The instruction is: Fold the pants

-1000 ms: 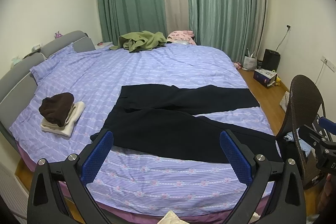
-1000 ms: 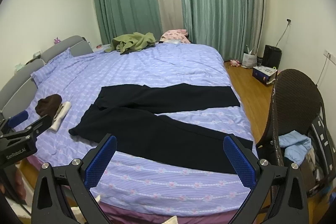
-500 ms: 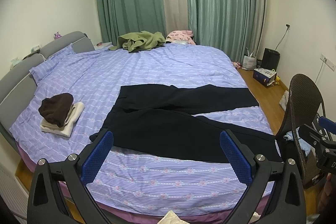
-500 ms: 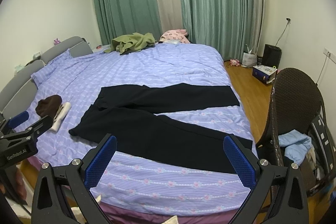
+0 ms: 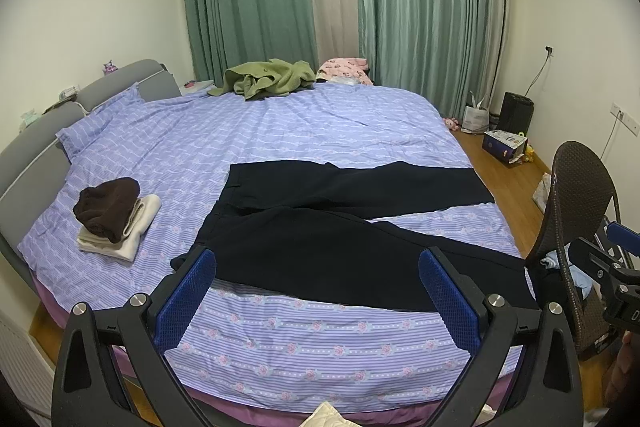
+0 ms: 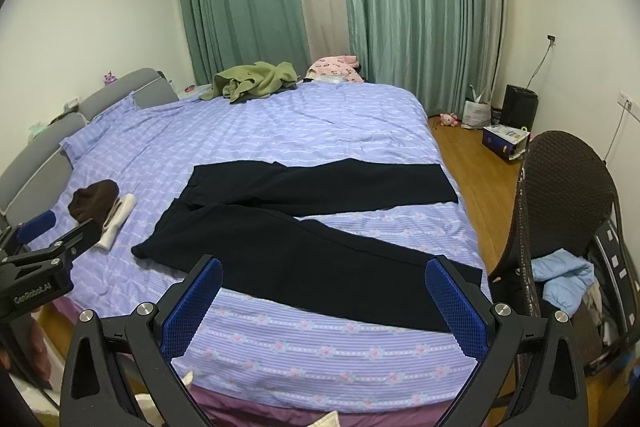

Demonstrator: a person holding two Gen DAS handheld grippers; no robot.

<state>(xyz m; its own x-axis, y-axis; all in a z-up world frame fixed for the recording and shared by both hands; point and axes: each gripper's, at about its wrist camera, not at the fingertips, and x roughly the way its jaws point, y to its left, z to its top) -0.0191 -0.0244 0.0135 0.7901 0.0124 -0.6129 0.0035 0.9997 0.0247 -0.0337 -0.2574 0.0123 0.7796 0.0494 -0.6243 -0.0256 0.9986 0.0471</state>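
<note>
Black pants (image 5: 344, 231) unmoved — both tongs (image 5: 318, 293) (image 6: 324, 297) still spread.

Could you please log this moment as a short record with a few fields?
pants: black, spread flat on bed, legs apart, unfolded
left gripper: open, empty, above the bed's near edge
right gripper: open, empty, off the pants
folded stack: left of the pants
green garment: far side of the bed
chair: right of the bed
</note>
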